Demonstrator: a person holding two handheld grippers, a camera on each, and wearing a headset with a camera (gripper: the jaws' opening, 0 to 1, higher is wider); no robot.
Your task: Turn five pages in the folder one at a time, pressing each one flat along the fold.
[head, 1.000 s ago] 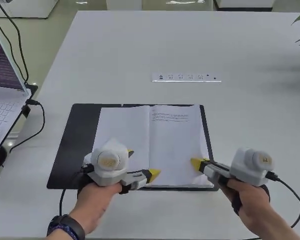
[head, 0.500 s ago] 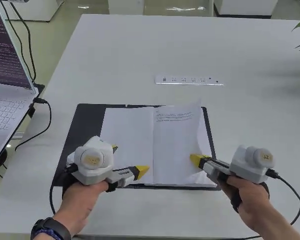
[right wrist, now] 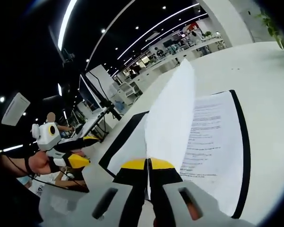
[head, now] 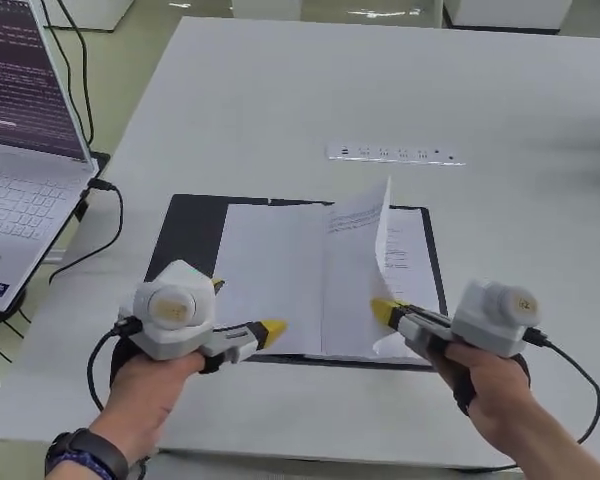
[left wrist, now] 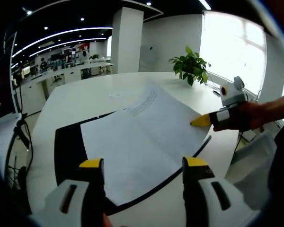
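A black folder [head: 185, 245] lies open on the white table with white pages in it. My right gripper [head: 382, 311] is shut on the lower edge of one page [head: 380, 240], which stands lifted off the right-hand stack. In the right gripper view that page [right wrist: 173, 113] rises edge-on from the closed jaws, with printed text [right wrist: 210, 137] on the sheet beneath. My left gripper [head: 270, 328] is open and hovers at the folder's near edge, over the left-hand page [left wrist: 132, 151]. From the left gripper view the right gripper [left wrist: 201, 120] holds the page's far corner.
A laptop [head: 25, 150] with cables [head: 90, 235] sits at the left edge of the table. A white power strip [head: 395, 155] lies behind the folder. A potted plant [left wrist: 191, 68] stands at the far side of the table.
The right gripper has lifted the right-hand page from flat to nearly upright, swinging it toward the fold. The left gripper has drawn back to the left, off the pages.
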